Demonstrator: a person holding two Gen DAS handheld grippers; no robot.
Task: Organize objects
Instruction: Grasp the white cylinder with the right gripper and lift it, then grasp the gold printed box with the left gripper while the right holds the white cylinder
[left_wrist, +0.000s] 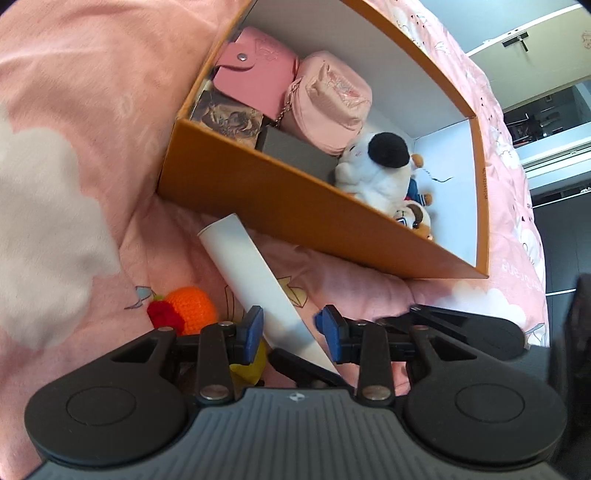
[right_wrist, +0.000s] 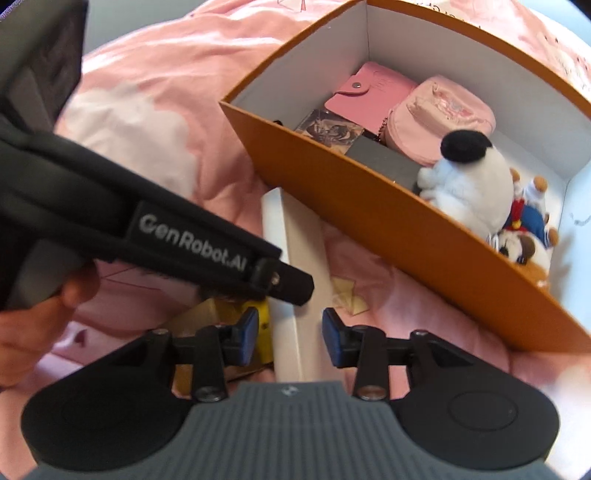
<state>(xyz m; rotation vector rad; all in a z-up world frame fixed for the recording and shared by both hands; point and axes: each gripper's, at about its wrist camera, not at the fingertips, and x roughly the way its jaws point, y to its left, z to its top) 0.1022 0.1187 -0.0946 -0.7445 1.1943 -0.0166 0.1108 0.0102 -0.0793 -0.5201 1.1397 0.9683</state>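
The left gripper (left_wrist: 289, 328) is spread apart around a white box (left_wrist: 255, 280), untouched; the right gripper (right_wrist: 289, 338) is likewise held apart; the orange box (right_wrist: 406, 236) lies beyond, toys inside.

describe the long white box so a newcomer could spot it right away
Start at the big orange box on the pink bedding. Just outside its near wall, lying flat on the bedding, is the long white box, its near end between the open left gripper fingers. It is the only plain white, slender item; its neighbours are a crocheted orange fruit and something yellow.
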